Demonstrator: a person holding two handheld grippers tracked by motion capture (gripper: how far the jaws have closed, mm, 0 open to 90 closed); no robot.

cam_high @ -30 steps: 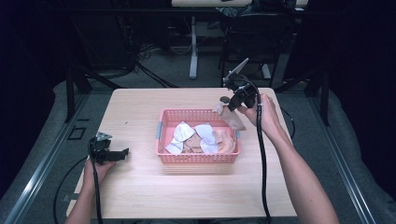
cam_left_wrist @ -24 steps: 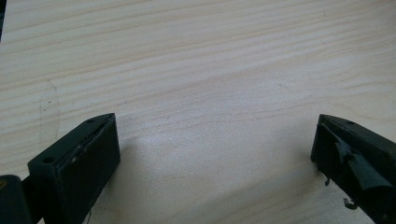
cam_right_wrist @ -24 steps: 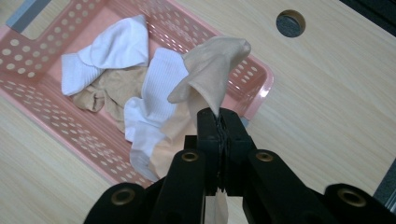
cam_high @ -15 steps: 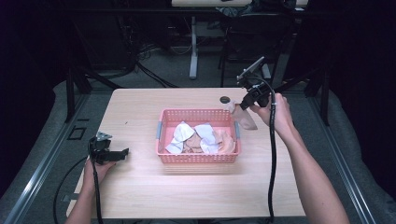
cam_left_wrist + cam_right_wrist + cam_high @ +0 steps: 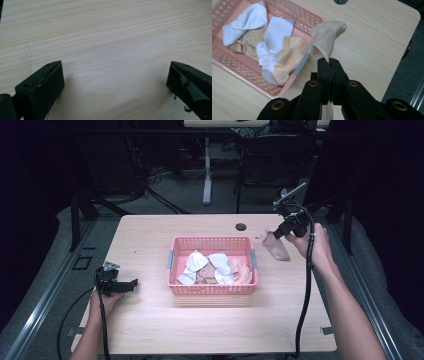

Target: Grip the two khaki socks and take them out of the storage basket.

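A pink plastic basket (image 5: 212, 242) sits mid-table with white and beige socks (image 5: 215, 267) in it. My right gripper (image 5: 276, 234) is above the table just right of the basket, shut on a beige sock (image 5: 276, 246) that dangles from its jaws. In the right gripper view the sock (image 5: 325, 37) hangs from the shut gripper (image 5: 329, 62), with the basket (image 5: 312, 17) to its left. My left gripper (image 5: 134, 283) rests low at the table's left, open, nothing between its fingers (image 5: 45, 87).
A round cable hole (image 5: 241, 226) lies in the table behind the basket. Bare wood spreads in front of the basket and on the right side. Black cables trail from both grippers. Chair legs and cables stand on the floor beyond the table.
My right gripper has carried the beige sock from above the basket's far right corner out to the right, past the rim. The left gripper has stayed put.
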